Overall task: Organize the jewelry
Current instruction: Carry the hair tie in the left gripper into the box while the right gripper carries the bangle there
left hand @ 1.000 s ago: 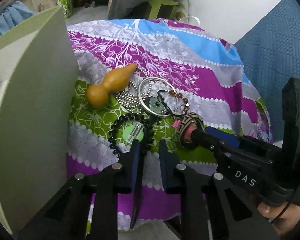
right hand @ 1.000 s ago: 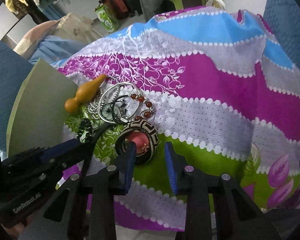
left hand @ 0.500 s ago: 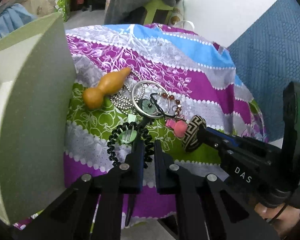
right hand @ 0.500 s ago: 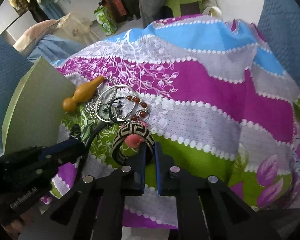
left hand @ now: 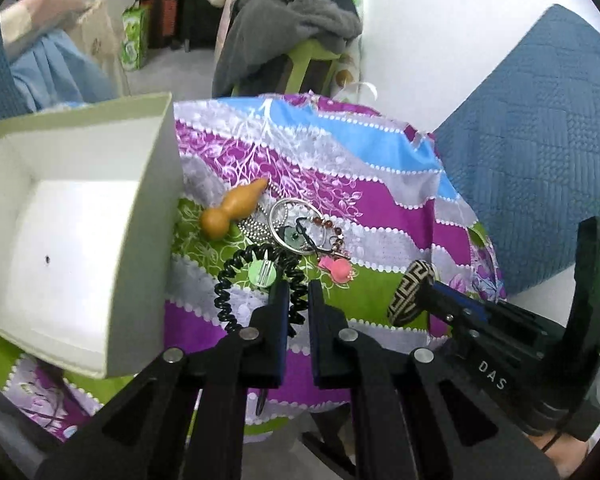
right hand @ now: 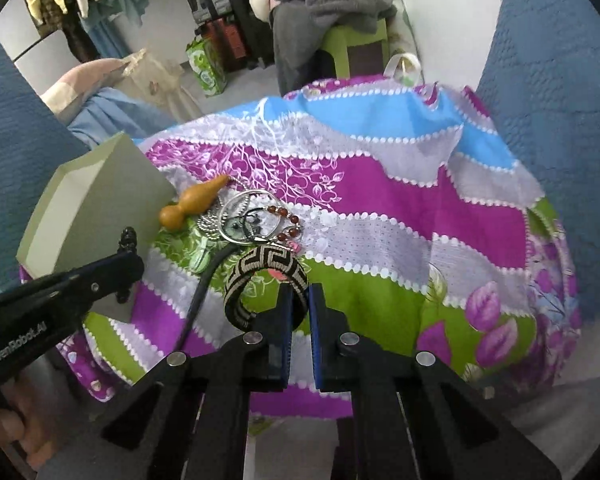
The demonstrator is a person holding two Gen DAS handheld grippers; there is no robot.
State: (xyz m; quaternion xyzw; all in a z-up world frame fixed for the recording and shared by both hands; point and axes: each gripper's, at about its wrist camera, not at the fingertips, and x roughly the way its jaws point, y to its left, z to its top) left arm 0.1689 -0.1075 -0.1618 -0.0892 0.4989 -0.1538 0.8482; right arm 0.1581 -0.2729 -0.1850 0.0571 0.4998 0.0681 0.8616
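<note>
My left gripper (left hand: 298, 292) is shut on a black beaded bracelet (left hand: 236, 280) and holds it lifted over the patterned cloth (left hand: 380, 216). My right gripper (right hand: 298, 296) is shut on a black-and-cream patterned bangle (right hand: 256, 272), raised off the cloth; the bangle also shows in the left wrist view (left hand: 410, 292). On the cloth lie a wooden gourd (left hand: 232, 212), a silver ring bangle (left hand: 296, 224), a ball chain (left hand: 256, 232), a red bead string (left hand: 328, 226), a pink charm (left hand: 338, 270) and a green round tag (left hand: 262, 274).
An open white box (left hand: 76, 216) stands at the left, right beside the jewelry pile; in the right wrist view its green outer wall (right hand: 96, 200) shows. Blue quilted cushions (left hand: 540, 140) lie to the right. A chair with grey clothes (left hand: 292, 20) stands behind.
Both grippers closed from open, the left on the black beaded bracelet and the right on the patterned bangle, then lifted and drew back. The pink charm that lay inside the bangle is uncovered.
</note>
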